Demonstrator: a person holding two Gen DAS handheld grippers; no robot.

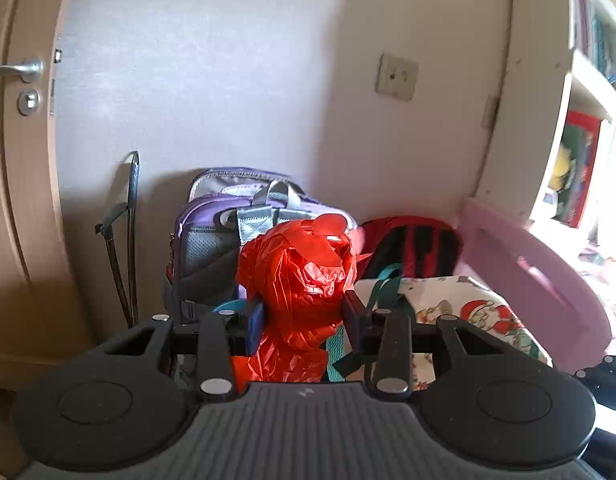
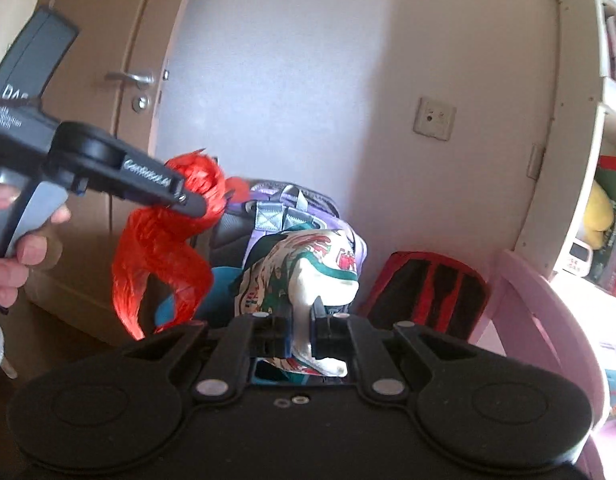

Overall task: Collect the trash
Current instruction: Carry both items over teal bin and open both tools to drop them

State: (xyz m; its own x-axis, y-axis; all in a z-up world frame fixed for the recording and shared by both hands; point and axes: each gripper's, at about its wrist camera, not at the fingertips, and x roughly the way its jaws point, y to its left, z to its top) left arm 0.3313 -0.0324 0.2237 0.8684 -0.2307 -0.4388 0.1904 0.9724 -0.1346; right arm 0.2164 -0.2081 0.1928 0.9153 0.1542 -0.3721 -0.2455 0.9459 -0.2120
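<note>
Two grippers each clamp a bag: the left gripper [image 1: 303, 316] squeezes a crinkled, glossy red plastic bag [image 1: 303, 276], bunched at its neck with its knotted ears [image 1: 328, 226] poking up toward twelve o'clock. The right gripper [image 2: 303, 320], closed tight, pinches a fold of a white printed bag [image 2: 308, 268] with teal trim and red-and-green cartoon figures. In the right wrist view the red bag hangs in twisted tails at nine o'clock, before a purple backpack [image 2: 303, 212] and a red-and-black backpack [image 2: 432, 284] at the wall [image 2: 308, 60].
</note>
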